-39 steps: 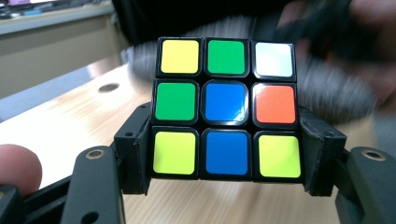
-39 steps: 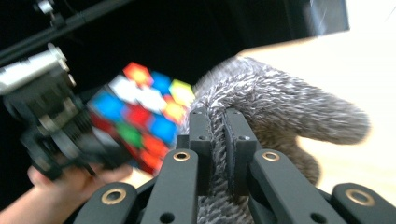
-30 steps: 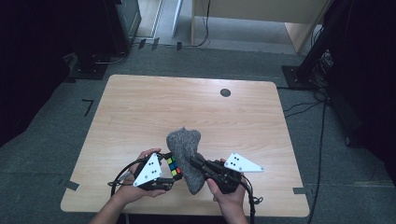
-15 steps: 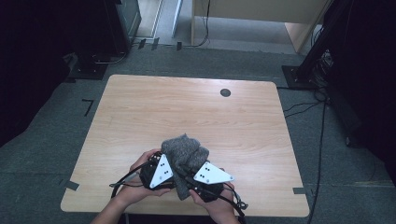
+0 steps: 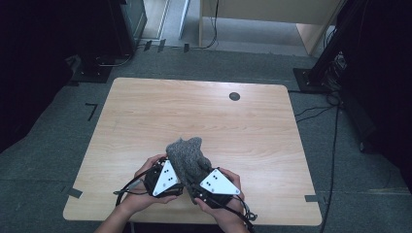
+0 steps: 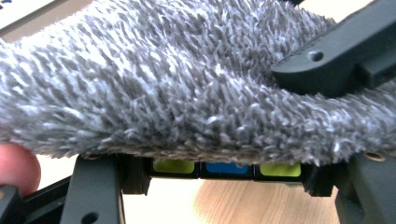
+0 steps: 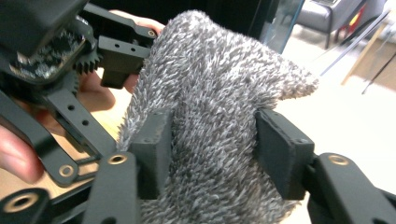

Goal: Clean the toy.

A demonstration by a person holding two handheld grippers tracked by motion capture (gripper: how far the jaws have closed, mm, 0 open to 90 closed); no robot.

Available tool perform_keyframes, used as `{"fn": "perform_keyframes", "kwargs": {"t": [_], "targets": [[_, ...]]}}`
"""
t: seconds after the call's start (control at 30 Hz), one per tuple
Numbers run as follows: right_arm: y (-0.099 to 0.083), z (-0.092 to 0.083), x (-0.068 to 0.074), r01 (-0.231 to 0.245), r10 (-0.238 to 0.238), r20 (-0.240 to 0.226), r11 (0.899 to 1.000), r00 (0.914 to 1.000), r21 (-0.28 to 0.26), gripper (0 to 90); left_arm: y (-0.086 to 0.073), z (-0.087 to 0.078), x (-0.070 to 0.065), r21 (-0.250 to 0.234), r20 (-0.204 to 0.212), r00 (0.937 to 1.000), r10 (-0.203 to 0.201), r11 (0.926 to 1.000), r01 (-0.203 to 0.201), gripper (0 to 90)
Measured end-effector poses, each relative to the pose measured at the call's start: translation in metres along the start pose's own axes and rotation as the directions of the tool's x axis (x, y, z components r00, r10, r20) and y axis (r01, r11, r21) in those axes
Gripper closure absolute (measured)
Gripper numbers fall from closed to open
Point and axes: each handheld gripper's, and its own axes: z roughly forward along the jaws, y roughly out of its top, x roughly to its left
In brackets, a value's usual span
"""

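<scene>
A grey fuzzy cloth (image 5: 187, 155) hangs over both grippers near the table's front edge. In the left gripper view the cloth (image 6: 163, 84) drapes a colour-tiled cube (image 6: 226, 168); yellow-green and blue tiles peek out below it. My left gripper (image 6: 226, 181) is shut on that cube. In the right gripper view, my right gripper (image 7: 210, 154) has its jaws on either side of a fold of the cloth (image 7: 219, 84). Those jaws have just been opening, and the fuzz only brushes the pads. One right finger (image 6: 336, 56) lies on the cloth.
The wooden table (image 5: 194, 111) stretches away behind the hands, with a small dark round grommet (image 5: 234, 96) near its far edge. Cables trail off the front edge. Grey carpet, tape marks and dark stands surround the table.
The right gripper has moved left, up against the left one, and the cloth now covers the cube, which showed its coloured tiles a second ago. The left hand has stayed put.
</scene>
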Motion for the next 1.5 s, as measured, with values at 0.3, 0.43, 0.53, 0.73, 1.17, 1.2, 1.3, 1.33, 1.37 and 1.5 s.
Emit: {"fn": "perform_keyframes", "kwargs": {"t": [0.3,0.43,0.53,0.73,1.17,1.2,1.3,1.33,1.37,1.5], "targets": [[0.001,-0.009,-0.019,-0.131,0.128,-0.08,0.991,0.9886,-0.041,77.7,-0.001,-0.003,0.004,-0.01,-0.007,1.0,-0.001,0.9999,0.001,34.2],[0.002,-0.013,-0.016,-0.113,0.108,-0.076,0.992,0.9912,-0.062,80.2,-0.004,0.0,0.008,0.015,-0.005,0.9998,-0.018,0.9997,0.018,34.2],[0.003,-0.01,-0.004,-0.08,0.071,-0.14,0.995,0.9876,-0.06,80.2,-0.004,0.001,0.005,0.017,0.007,0.9997,-0.024,0.9996,0.024,34.2],[0.002,-0.006,-0.002,-0.061,0.055,-0.163,0.998,0.9852,-0.032,80.1,-0.001,-0.003,0.006,-0.022,0.016,0.9994,-0.031,0.9993,0.031,34.3],[0.008,-0.016,-0.008,-0.034,0.024,-0.121,0.996,0.9924,-0.078,79.1,-0.002,-0.008,0.011,-0.078,0.046,0.9963,-0.073,0.994,0.076,34.3],[0.009,-0.018,-0.012,-0.048,0.039,-0.114,0.995,0.9927,-0.084,79.2,-0.002,-0.01,0.013,-0.095,0.058,0.9945,-0.086,0.9912,0.092,34.3],[0.008,-0.023,-0.031,-0.14,0.131,-0.093,0.985,0.987,-0.098,79.3,-0.002,-0.015,0.019,-0.128,0.076,0.9899,-0.12,0.9834,0.129,34.3],[0.007,-0.025,-0.036,-0.166,0.158,-0.083,0.981,0.9839,-0.099,79.3,-0.002,-0.017,0.02,-0.145,0.085,0.9878,-0.13,0.9792,0.142,34.3],[0.006,-0.025,-0.039,-0.184,0.174,-0.091,0.977,0.9805,-0.105,79.4,-0.003,-0.019,0.021,-0.162,0.098,0.9856,-0.138,0.9749,0.152,34.3],[0.004,-0.021,-0.035,-0.208,0.188,-0.171,0.972,0.9673,-0.111,79.5,-0.002,-0.025,0.024,-0.224,0.126,0.9809,-0.148,0.9589,0.174,34.3]]}}
